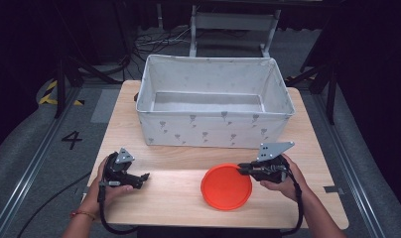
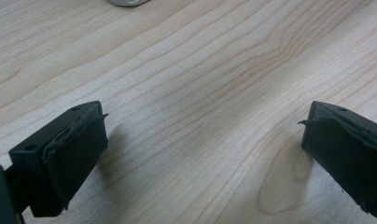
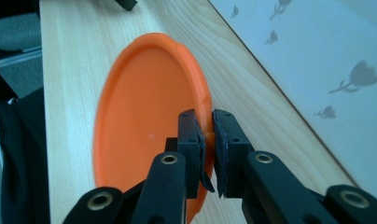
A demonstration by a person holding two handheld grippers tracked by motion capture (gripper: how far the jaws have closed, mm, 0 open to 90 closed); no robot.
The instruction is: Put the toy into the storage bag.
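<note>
Orange plate (image 1: 226, 187) on the near right part of the wooden table (image 1: 173, 198), in front of the fabric storage box (image 1: 214, 101) (white, with a grey flower print). Right gripper (image 1: 244, 168): jaws closed on the plate's rim at its right edge, one pad inside the rim, one outside. Left gripper (image 1: 143, 177): resting well to the left of the plate, jaws spread wide with nothing between them, bare tabletop beneath.
</note>
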